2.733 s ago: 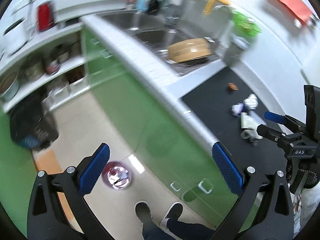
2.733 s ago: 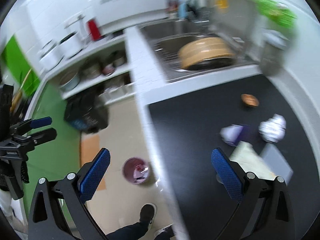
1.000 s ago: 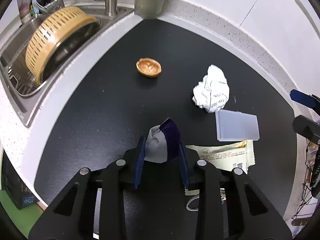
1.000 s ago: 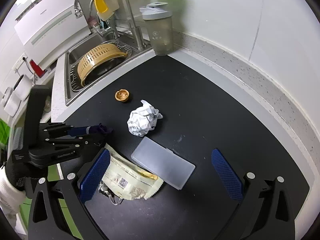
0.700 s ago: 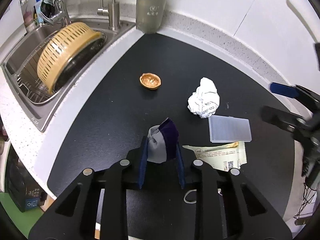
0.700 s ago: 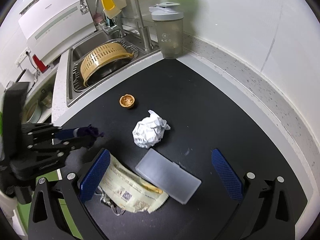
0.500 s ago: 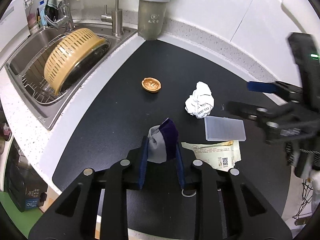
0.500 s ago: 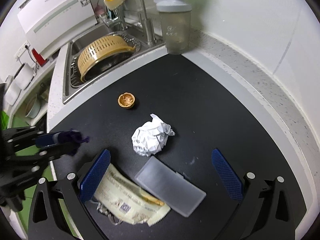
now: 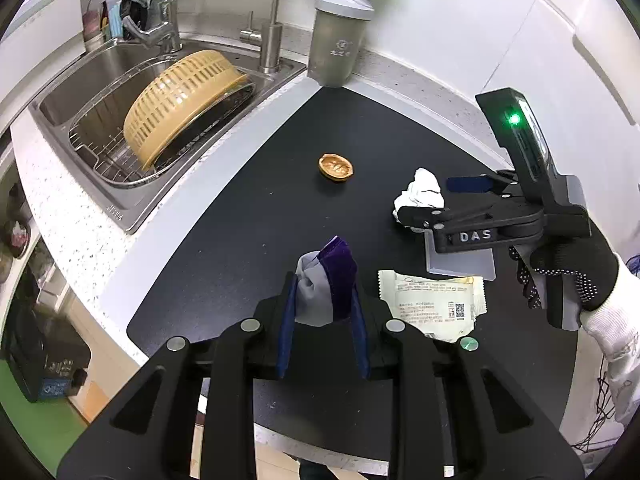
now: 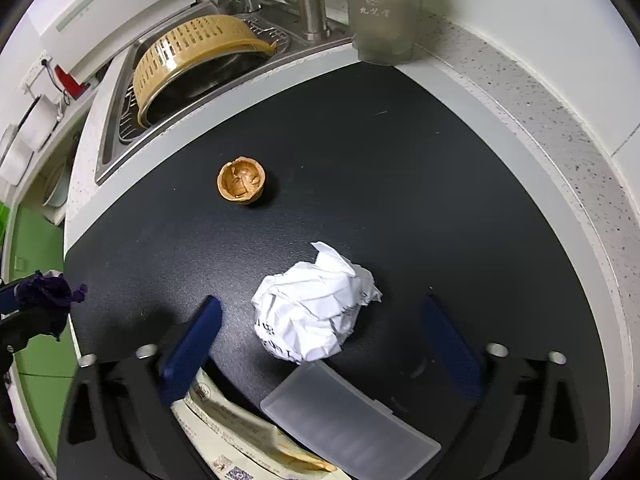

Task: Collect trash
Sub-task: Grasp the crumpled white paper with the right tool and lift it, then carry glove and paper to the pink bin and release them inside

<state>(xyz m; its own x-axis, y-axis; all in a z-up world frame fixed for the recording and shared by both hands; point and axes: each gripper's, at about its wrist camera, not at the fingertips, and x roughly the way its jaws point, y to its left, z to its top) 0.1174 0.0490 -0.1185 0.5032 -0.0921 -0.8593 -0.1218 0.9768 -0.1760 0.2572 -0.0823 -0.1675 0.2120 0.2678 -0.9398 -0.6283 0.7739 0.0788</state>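
**Steadily close on the paper ball, keep the wrapper pinched**

Right now the right gripper [image 10: 318, 330] straddles the crumpled white paper ball [image 10: 314, 306]: its blue pads [image 10: 191, 334] stand on either side of the ball with a gap on each side, so nothing is grasped yet, though the jaws have just been narrowing. To do this well, I would keep the ball centred between the pads, bring the fingertips down close to the black countertop mat [image 10: 400, 168], and squeeze until the paper gives a little, since a loose crumple can slip out.

Just nearer the camera than the ball lie a frosted translucent plastic lid [image 10: 348, 416] and a cream printed snack wrapper [image 10: 224, 432]; the left pad hangs above the wrapper's edge, so the closing stroke should not drag it along. Beyond the ball, well apart, sits a brown walnut half-shell [image 10: 242, 180].

To the ball's left, the left gripper [image 9: 323, 304] is clenched on a grey-and-purple scrap of wrapper [image 9: 326, 284], lifted off the mat. That grip should simply hold.
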